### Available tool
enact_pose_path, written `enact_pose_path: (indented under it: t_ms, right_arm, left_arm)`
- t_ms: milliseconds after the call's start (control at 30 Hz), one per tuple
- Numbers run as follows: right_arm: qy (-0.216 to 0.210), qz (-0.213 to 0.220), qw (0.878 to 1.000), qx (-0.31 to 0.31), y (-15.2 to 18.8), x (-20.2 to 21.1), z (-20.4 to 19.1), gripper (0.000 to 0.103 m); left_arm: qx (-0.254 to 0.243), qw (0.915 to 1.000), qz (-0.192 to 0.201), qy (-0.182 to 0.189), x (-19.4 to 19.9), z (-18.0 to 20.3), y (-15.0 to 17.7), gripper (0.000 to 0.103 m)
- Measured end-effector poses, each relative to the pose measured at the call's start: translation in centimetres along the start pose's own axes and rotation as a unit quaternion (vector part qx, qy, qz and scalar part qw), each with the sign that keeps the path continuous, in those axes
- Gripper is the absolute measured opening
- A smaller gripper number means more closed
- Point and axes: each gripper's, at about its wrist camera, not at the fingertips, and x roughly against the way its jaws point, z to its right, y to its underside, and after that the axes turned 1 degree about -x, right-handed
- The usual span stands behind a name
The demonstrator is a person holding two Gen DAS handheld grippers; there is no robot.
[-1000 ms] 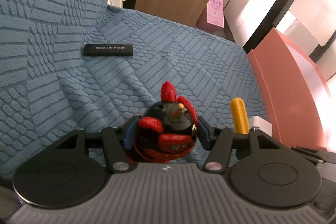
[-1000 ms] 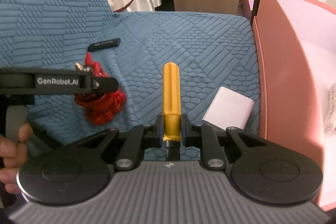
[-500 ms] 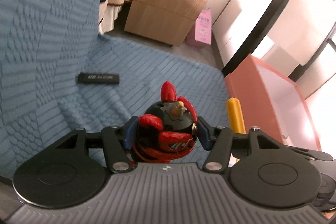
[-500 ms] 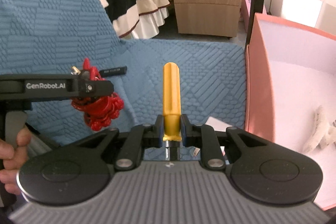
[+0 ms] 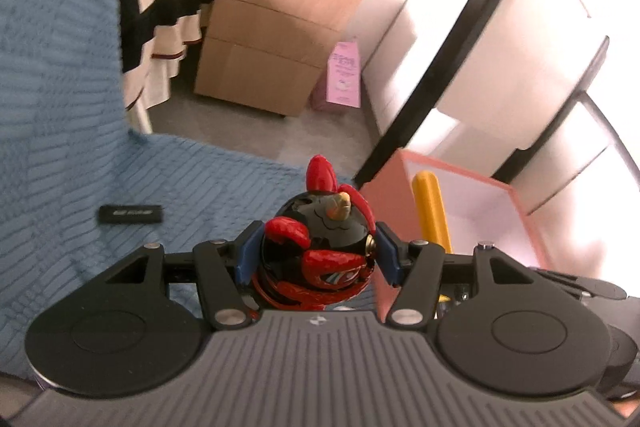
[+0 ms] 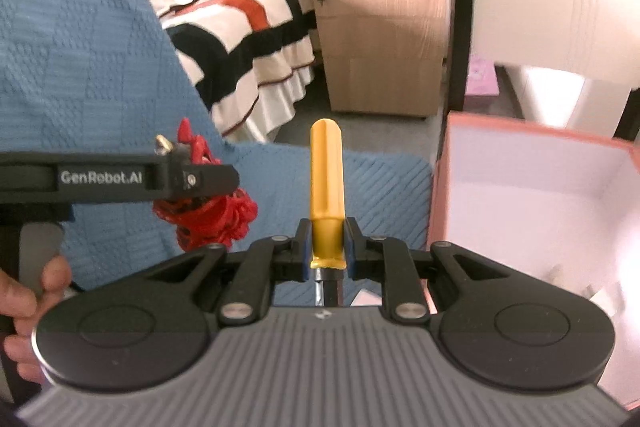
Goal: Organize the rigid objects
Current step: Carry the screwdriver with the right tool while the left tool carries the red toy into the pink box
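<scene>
Gripping a round black-and-red toy figure point(image 5: 318, 247), the left gripper point(image 5: 318, 259) has its blue-padded jaws pressed in on both sides of the ball-shaped body, so that one's clamped tight and held up in the air above the blue textured sofa cover point(image 5: 60, 147). From the right wrist view you can see the same toy from the side as a red lumpy shape hanging under the left gripper's black finger bar (the one with GenRobot.AI printed on it), with the person's left hand point(image 6: 28, 299) wrapped around the handle. The right gripper point(image 6: 327, 247) has its jaws closed on the lower end of a yellow screwdriver handle point(image 6: 326, 179), which sticks straight out ahead along the fingers, with a bit of metal shaft showing just behind the pads. That yellow handle also pokes into the left view, right in front of the pink box point(image 5: 532, 227). The box sits just to the right of the sofa, open at the top, with a pale inside. A small black bar with tiny print point(image 5: 131, 214) lies flat on the sofa seat, well apart from both grippers. Behind all that there's a wooden drawer cabinet point(image 5: 272, 39) and a striped bedspread point(image 6: 240, 27), both a bit blurry.
</scene>
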Motion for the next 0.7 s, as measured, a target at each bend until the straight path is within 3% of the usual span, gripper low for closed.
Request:
enact_pose_path:
  t_ms: [400, 533, 700]
  right_arm:
    - [0.035, 0.048, 0.998, -0.003, -3.9, 5.2, 5.2, 0.020]
    - [0.056, 0.067, 0.996, 0.011, -4.0, 6.8, 6.9, 0.020]
    - [0.073, 0.067, 0.995, 0.001, -3.2, 7.6, 10.0, 0.020]
  left_arm:
    - [-0.032, 0.9988, 0.014, 0.033, 1.0, 7.9, -3.7, 0.064]
    - [-0.021, 0.9984, 0.013, 0.052, 0.5, 10.3, -4.0, 0.064]
    - [-0.043, 0.9975, 0.007, 0.055, -0.8, 13.8, -3.6, 0.064]
